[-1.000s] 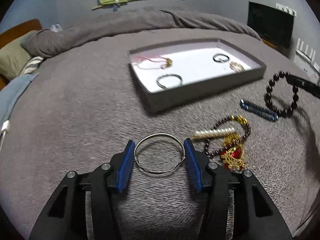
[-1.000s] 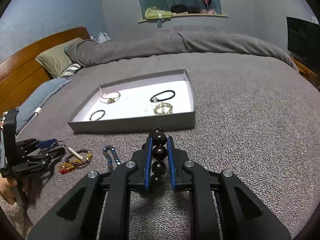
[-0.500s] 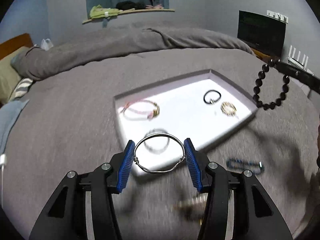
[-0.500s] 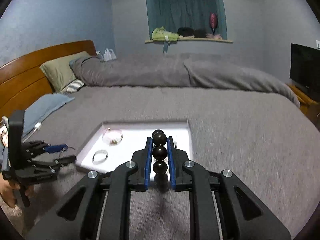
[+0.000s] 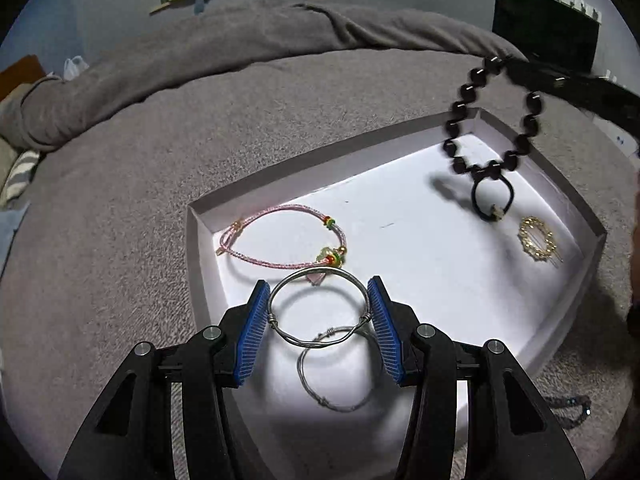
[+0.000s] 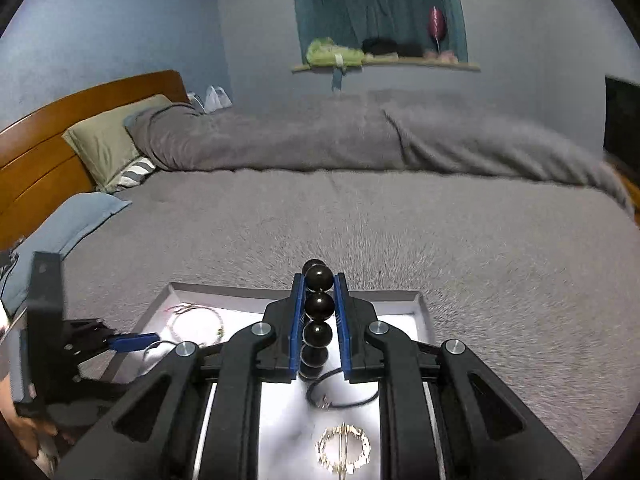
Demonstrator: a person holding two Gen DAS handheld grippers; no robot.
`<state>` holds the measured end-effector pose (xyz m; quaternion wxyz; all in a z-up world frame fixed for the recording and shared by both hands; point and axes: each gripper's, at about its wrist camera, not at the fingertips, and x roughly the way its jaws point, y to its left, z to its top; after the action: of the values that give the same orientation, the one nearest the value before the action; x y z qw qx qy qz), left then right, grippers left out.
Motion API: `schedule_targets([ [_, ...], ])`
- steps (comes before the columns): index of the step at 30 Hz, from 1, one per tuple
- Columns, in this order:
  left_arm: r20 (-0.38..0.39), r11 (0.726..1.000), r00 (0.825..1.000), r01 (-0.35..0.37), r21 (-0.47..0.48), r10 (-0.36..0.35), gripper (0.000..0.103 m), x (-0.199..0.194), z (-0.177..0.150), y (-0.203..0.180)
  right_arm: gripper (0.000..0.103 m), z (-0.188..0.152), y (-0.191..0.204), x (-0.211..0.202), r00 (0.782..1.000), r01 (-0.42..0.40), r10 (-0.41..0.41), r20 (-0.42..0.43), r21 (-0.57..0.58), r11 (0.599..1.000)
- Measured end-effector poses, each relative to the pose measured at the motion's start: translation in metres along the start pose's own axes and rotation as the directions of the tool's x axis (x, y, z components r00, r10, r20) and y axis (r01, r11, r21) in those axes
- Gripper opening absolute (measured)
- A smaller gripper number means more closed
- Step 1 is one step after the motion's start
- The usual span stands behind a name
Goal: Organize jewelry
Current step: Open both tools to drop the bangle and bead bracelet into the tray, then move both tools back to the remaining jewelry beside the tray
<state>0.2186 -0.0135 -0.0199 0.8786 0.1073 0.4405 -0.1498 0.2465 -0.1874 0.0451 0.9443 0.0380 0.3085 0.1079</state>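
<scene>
My left gripper is shut on a silver wire bangle, held above the near part of the grey tray. A second silver bangle lies in the tray beneath it. My right gripper is shut on a dark bead bracelet, which hangs over the tray's far right corner in the left wrist view. A pink cord bracelet, a black hair tie and a gold beaded ring lie in the tray.
The tray sits on a grey bedspread. A dark beaded chain lies on the bed near the tray's front right. Pillows and a wooden headboard are at the left. A dark screen stands at the right.
Both grippers have moved forward over the tray with their bracelets still held. The loose jewelry on the bedspread has dropped out of the left view.
</scene>
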Motion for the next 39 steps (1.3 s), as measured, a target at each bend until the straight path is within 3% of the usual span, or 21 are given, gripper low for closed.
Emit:
schedule_targets([
  [6, -0.014, 1.0, 1.0, 0.012, -0.014, -0.013, 0.052, 0.014, -0.004, 0.008, 0.014, -0.015, -0.016, 0.024, 0.992, 0.101, -0.099, -0.076, 0.021, 0.995],
  [16, 0.023, 1.0, 1.0, -0.004, -0.009, 0.004, 0.052, 0.015, -0.006, 0.008, 0.016, -0.023, -0.026, 0.029, 0.989, 0.125, -0.119, -0.09, 0.056, 0.991],
  [17, 0.025, 1.0, 1.0, -0.004, -0.009, 0.004, 0.053, 0.015, -0.006, 0.008, 0.023, -0.022, -0.027, 0.028, 0.99, 0.124, -0.119, -0.082, 0.062, 0.99],
  [18, 0.026, 1.0, 1.0, -0.003, -0.009, 0.003, 0.054, 0.015, -0.007, 0.008, 0.037, -0.021, -0.028, 0.026, 0.99, 0.124, -0.119, -0.073, 0.068, 0.99],
  [20, 0.033, 1.0, 0.999, 0.007, -0.003, -0.007, 0.056, 0.014, -0.009, 0.006, 0.049, -0.02, -0.029, 0.022, 0.992, 0.119, -0.115, -0.055, 0.075, 0.99],
  [25, 0.078, 1.0, 0.997, 0.013, 0.001, -0.013, 0.058, 0.007, -0.012, 0.004, 0.052, -0.019, -0.033, 0.011, 0.993, 0.119, -0.116, -0.034, 0.094, 0.988],
  [33, 0.227, 0.999, 0.974, -0.019, -0.031, 0.025, 0.083, -0.029, -0.021, -0.005, 0.084, -0.031, -0.027, -0.034, 0.988, 0.148, -0.15, 0.018, 0.082, 0.986],
  [36, 0.251, 0.996, 0.964, -0.081, -0.05, 0.09, 0.085, -0.044, -0.025, -0.006, 0.088, -0.039, -0.021, -0.06, 0.984, 0.166, -0.168, 0.05, 0.052, 0.985],
  [39, 0.26, 0.994, 0.962, -0.064, -0.094, 0.086, 0.088, -0.058, -0.033, -0.002, 0.089, -0.044, -0.018, -0.084, 0.984, 0.154, -0.159, 0.08, 0.065, 0.986],
])
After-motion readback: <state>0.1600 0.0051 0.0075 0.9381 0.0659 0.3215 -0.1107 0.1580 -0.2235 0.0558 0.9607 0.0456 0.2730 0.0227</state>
